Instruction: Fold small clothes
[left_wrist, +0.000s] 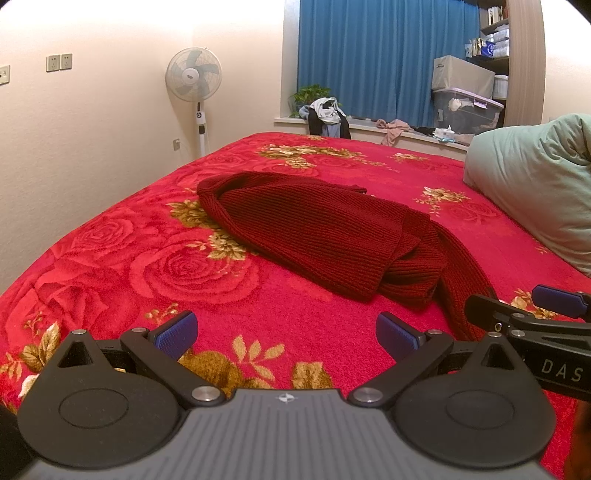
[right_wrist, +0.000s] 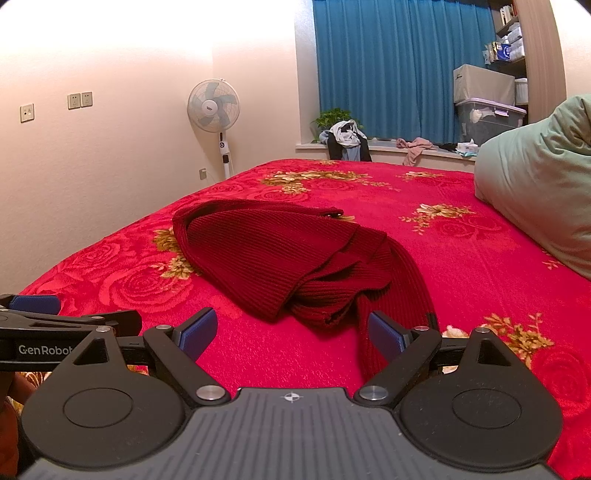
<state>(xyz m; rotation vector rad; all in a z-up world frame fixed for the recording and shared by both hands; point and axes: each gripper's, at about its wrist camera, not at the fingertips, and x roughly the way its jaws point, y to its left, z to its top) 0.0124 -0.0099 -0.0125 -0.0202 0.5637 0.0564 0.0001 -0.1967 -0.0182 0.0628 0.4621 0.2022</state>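
hand-held gripper (right_wrist: 291, 334) (jaws apart), sweater (right_wrist: 280, 254) just ahead

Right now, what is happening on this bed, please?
A person holds two handheld grippers over a bed with a red floral blanket. A dark red knitted garment lies on it, partly folded, with one long strip trailing toward the cameras. The left gripper and the right gripper are both open and hold nothing. The right one is nearer the trailing strip. A pale green pillow lies at the right.
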